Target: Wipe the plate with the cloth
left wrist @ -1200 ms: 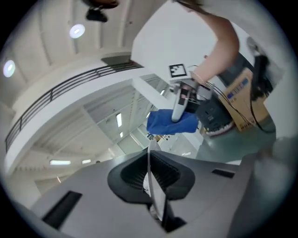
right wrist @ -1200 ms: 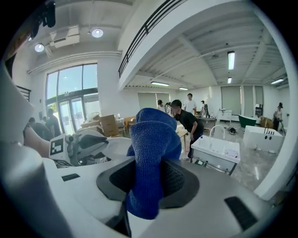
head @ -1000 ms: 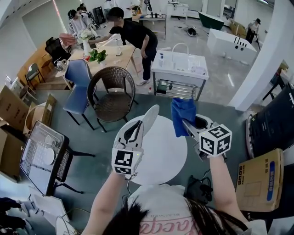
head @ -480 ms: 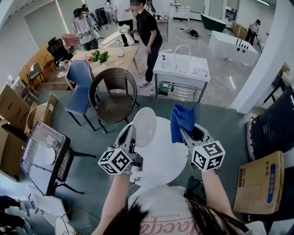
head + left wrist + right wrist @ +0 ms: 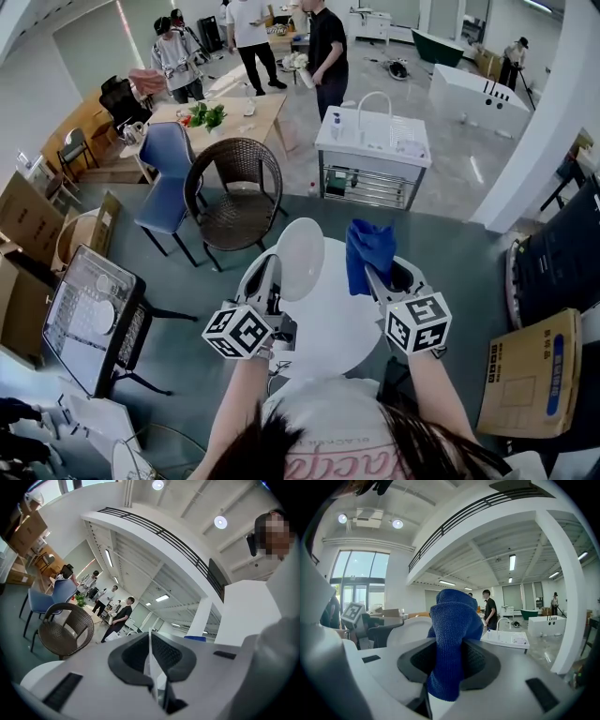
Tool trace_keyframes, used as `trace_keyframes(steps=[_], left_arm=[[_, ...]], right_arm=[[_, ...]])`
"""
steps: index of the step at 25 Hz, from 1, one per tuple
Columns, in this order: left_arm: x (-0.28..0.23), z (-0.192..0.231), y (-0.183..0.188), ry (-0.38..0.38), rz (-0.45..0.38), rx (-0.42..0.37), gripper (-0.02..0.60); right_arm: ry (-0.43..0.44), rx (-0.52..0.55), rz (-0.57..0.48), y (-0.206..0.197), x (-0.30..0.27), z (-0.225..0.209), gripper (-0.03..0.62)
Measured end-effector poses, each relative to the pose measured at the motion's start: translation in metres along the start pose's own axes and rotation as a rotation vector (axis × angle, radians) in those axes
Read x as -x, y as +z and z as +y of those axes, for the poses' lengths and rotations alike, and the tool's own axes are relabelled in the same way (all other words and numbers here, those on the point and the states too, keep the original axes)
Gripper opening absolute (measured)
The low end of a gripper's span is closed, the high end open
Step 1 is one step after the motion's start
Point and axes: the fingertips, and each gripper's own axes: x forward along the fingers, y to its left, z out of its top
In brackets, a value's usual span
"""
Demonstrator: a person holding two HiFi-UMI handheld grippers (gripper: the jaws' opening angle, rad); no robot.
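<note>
Standing edge-on in left hand-held gripper [image 5: 273, 269]: plate [image 5: 301, 255].

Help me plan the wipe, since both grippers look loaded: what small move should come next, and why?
Probably ease the right gripper toward the left until its clamped blue cloth meets the plate. The left gripper is shut on the plate's rim, holding it upright, and the cloth stands beside it, not yet touching.
</note>
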Motion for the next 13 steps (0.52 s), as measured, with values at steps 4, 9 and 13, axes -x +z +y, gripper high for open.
trace_keyframes(steps=[4, 9, 13], left_arm=[[0.002, -0.004, 0.002, -0.021, -0.010, 0.011, 0.023], [0.000, -0.008, 0.004, -0.035, -0.018, 0.016, 0.022], [-0.003, -0.012, 0.006, -0.042, -0.026, 0.019, 0.021]], right_arm=[[-0.006, -0.003, 0.004, -0.002, 0.002, 0.000, 0.132], [-0.003, 0.000, 0.009, -0.002, 0.002, 0.001, 0.133], [0.000, 0.003, 0.009, -0.001, 0.004, -0.001, 0.132]])
